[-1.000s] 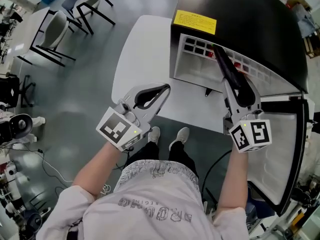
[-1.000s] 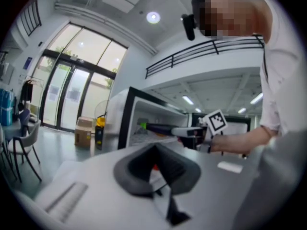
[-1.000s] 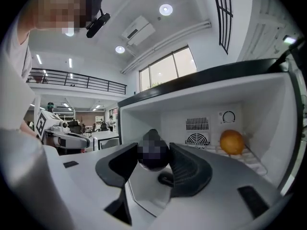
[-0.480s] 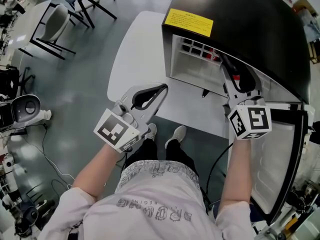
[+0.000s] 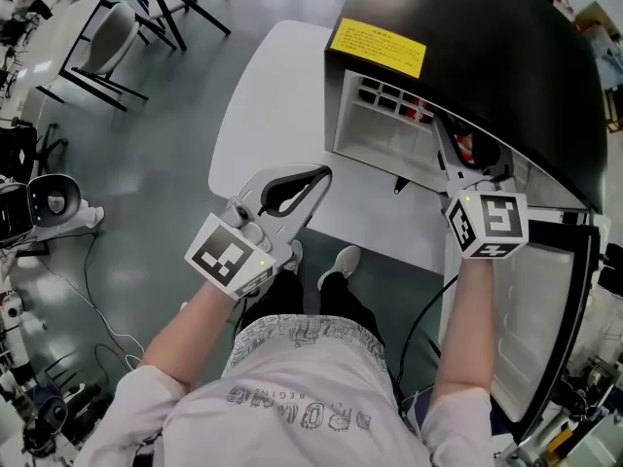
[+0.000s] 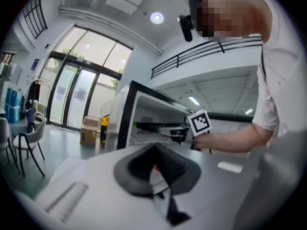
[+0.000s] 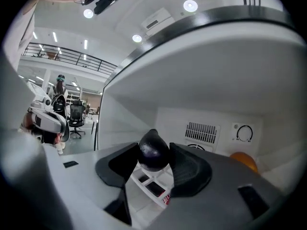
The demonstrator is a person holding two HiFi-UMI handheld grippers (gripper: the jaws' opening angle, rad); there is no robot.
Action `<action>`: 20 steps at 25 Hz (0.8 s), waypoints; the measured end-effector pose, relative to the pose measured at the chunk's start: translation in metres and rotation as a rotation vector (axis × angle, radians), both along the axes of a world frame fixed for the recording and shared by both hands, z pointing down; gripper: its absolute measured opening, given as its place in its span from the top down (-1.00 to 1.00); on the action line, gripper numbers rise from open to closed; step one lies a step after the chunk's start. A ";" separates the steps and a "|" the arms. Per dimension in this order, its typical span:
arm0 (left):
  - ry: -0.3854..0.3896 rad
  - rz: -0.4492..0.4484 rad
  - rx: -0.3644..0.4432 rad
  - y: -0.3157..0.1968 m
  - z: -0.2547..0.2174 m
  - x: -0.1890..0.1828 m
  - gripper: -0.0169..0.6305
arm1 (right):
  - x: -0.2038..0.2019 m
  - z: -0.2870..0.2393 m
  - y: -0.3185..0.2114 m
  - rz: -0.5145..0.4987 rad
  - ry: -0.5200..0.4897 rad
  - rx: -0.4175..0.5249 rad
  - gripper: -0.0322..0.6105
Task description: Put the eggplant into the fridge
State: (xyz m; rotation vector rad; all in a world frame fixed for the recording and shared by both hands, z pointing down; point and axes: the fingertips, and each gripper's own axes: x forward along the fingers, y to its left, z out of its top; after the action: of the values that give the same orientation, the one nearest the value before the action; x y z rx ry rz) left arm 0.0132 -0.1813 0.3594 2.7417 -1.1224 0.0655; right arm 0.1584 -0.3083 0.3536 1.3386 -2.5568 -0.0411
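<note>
- Pinching the dark purple, glossy eggplant (image 7: pixel 152 156) between its two black jaws, the right gripper (image 5: pixel 465 159) reaches into the open black fridge with the white interior (image 5: pixel 487 37).
- The eggplant is inside the fridge's white compartment, held above its floor, in front of a back wall with a vent grille and a round dial.
- A round orange object (image 7: pixel 244 161) lies at the back of the compartment, right of the jaws.
- The left gripper (image 5: pixel 321 173) has its jaws pressed together with nothing between them, over the near edge of the white rounded table (image 5: pixel 273 95).
- A yellow rectangular label (image 5: pixel 380 45) is stuck on the fridge's top.
</note>
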 end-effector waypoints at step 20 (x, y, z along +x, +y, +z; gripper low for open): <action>0.003 -0.023 -0.018 -0.004 0.009 -0.010 0.93 | -0.013 0.018 -0.040 -0.016 0.198 0.001 0.26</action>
State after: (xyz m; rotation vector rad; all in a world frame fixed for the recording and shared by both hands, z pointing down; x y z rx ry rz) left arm 0.0030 -0.1856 0.3682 2.7113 -1.1472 0.0680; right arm 0.1458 -0.3484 0.3714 1.2477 -2.4023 -0.1686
